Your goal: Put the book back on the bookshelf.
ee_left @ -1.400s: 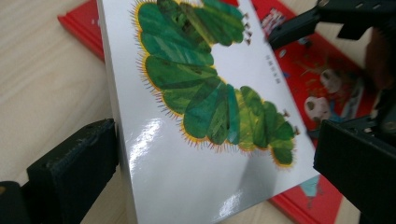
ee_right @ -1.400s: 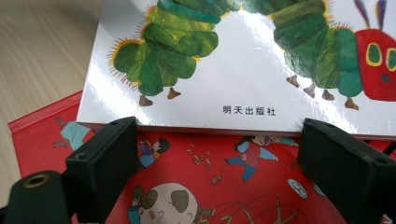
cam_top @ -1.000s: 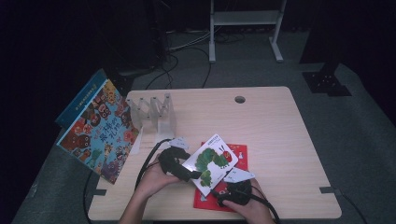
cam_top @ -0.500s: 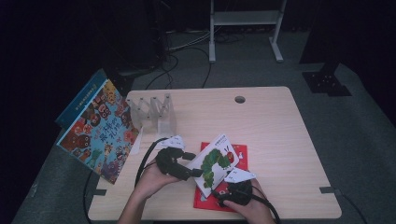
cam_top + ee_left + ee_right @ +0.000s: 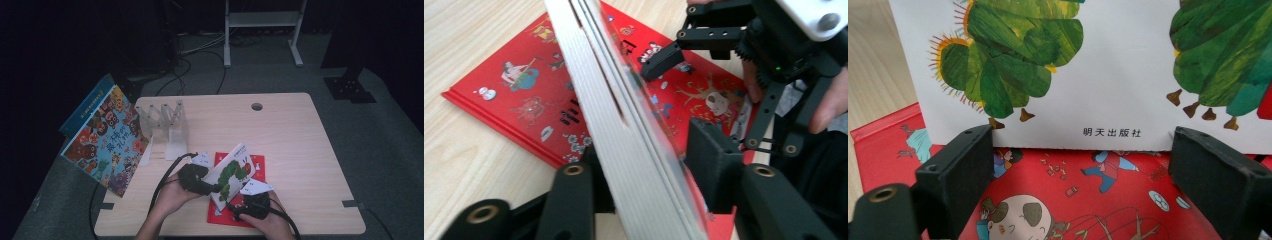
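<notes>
Red book lies under caterpillar book; rack stands well apart.

We list: rack, clear, at ten o'clock on the table; picture book leaning off its nine o'clock edge; white stand at twelve o'clock beyond.

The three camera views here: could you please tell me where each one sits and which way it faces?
High view: fixed above the person's side, looking forward and down on the table; forearms, left gripper and right gripper enter from below.
Left gripper view: rides the left gripper, looking along its jaws, which have just been closing around the caterpillar book edge; the right gripper shows beyond.
Right gripper view: rides the right gripper, facing that book's cover between its own open jaws.
Shared: all three show the red book lying underneath.
</notes>
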Tool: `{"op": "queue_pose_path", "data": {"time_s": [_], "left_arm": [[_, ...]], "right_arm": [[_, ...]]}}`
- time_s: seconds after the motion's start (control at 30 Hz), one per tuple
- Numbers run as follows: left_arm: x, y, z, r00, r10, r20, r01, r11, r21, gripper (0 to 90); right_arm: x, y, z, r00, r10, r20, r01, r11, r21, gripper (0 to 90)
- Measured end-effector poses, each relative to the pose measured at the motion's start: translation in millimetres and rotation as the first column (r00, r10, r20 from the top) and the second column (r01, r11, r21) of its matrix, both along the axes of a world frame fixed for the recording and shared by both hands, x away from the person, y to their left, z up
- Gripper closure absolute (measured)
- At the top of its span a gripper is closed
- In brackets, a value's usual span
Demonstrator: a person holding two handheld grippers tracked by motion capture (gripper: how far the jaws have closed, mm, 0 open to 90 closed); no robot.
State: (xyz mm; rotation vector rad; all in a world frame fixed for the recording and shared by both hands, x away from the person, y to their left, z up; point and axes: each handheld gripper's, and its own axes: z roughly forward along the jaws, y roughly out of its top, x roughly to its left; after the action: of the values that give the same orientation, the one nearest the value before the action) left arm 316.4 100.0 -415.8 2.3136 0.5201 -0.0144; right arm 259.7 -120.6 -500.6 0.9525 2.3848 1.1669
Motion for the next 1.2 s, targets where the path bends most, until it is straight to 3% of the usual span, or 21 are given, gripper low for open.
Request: {"op": "queue_pose_path", "data": {"time_s": [0.1,0.23,0.47,0.73,1.07,1.2], "left_arm": [[0.4,0.1,0.4,1.0,-0.004,0.001,0.004,1.0,0.003,60.9],[2.5,0.9,4.0,0.9995,0.002,0.031,-0.002,1.0,0.008,64.0],[2.2,-1.1,12.4,0.9882,0.005,0.153,-0.012,0.9989,0.044,72.7],[2.5,-0.3,2.9,0.9934,-0.022,0.113,0.019,0.9992,0.034,69.1],[5.8,2.9,-20.5,0.9914,-0.039,0.125,0.04,0.9992,-0.009,67.2],[7.0,3.6,-21.8,0.9924,-0.032,0.119,0.034,0.9992,-0.022,69.9]], "right_arm": [[0.1,-0.1,0.0,1.0,0.002,0.0,-0.002,1.0,0.0,10.2],[1.2,-0.3,0.0,1.0,0.008,0.002,-0.008,1.0,0.002,11.8],[1.4,-0.6,0.2,0.9999,0.01,0.004,-0.01,1.0,0.004,12.7],[1.7,-0.8,0.1,0.9999,0.013,0.003,-0.013,1.0,0.005,12.7],[2.7,-0.9,0.0,0.9998,0.017,0.005,-0.017,1.0,0.005,12.7],[2.8,-1.0,0.0,0.9998,0.017,0.005,-0.017,1.0,0.005,12.7]]}}
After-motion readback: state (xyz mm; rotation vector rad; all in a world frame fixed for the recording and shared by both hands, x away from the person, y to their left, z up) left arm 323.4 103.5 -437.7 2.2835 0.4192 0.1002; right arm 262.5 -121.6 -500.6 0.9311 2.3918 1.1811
